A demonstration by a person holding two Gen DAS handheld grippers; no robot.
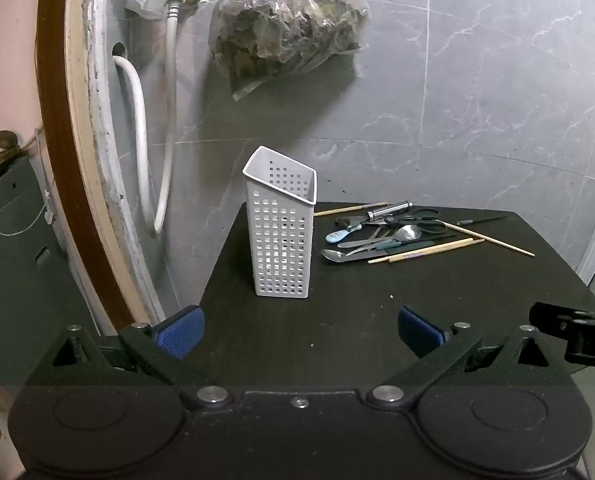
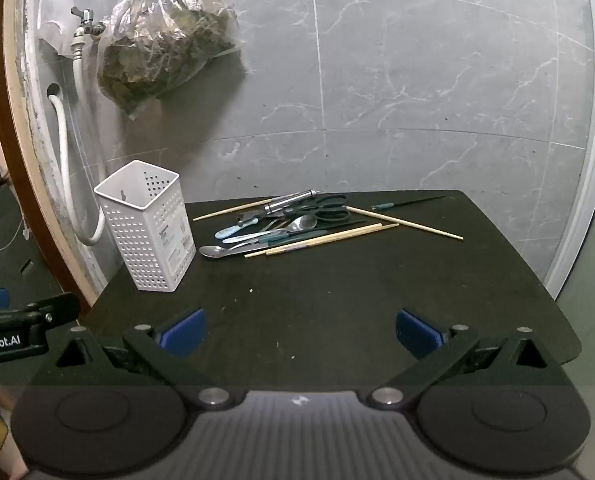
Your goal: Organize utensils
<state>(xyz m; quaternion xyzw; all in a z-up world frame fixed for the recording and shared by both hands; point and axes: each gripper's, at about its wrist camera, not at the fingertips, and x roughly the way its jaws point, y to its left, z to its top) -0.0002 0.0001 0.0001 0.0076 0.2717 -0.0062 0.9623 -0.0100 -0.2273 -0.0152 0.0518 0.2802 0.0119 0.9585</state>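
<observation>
Holder (image 2: 147, 226) upright, mouth up; utensil pile (image 2: 293, 224) lies flat, mostly left-right. Both tools (image 1: 301, 332) (image 2: 300, 331) spread, empty.

Dim, cool indoor light, soft shadows falling rightward, sharp focus, strong fisheye bending and dark corners.

A grey marble-veined tiled wall (image 2: 417, 80) rises behind a dark matte tabletop (image 2: 337, 300); a brown wooden door frame (image 1: 61, 160) stands at left.
</observation>
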